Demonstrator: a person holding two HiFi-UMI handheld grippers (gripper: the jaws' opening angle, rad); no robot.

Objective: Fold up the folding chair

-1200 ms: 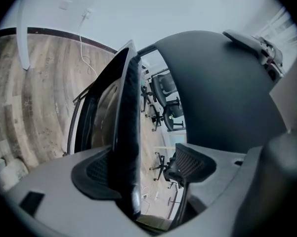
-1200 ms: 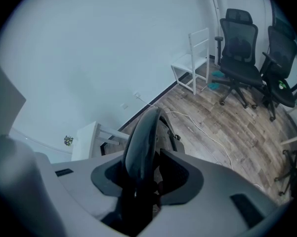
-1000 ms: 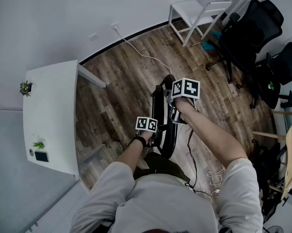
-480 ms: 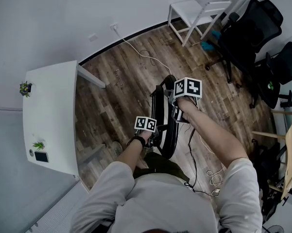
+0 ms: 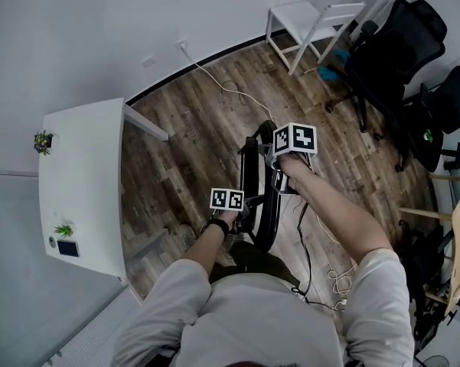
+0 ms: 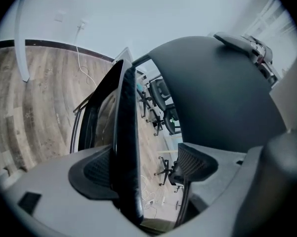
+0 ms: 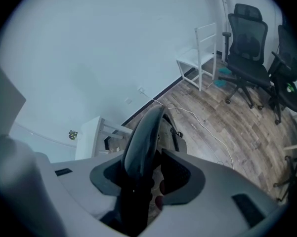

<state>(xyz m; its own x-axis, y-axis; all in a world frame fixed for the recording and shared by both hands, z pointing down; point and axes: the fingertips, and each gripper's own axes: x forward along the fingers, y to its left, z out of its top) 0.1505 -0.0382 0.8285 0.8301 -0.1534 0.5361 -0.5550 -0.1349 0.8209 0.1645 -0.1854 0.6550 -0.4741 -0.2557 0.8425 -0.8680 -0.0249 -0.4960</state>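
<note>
The black folding chair (image 5: 262, 209) stands almost flat on the wooden floor in front of me, its panels close together. My left gripper (image 5: 243, 211) is at its near left edge. In the left gripper view a thin black panel edge (image 6: 126, 147) lies against the left pad, with a clear gap to the right pad. These jaws (image 6: 148, 174) are opening. My right gripper (image 5: 276, 179) sits on the top of the chair. In the right gripper view the rounded black rim (image 7: 144, 127) runs between the pads, and the gripper (image 7: 150, 176) is shut on it.
A white table (image 5: 80, 182) with small plants stands at the left. By the far wall are a white chair (image 5: 310, 21) and black office chairs (image 5: 398, 60). A white cable (image 5: 222, 82) trails over the floor, and a dark cable (image 5: 306, 258) hangs at my right.
My left gripper has edged slightly to the left along the chair. The right gripper and the chair stay where they were.
</note>
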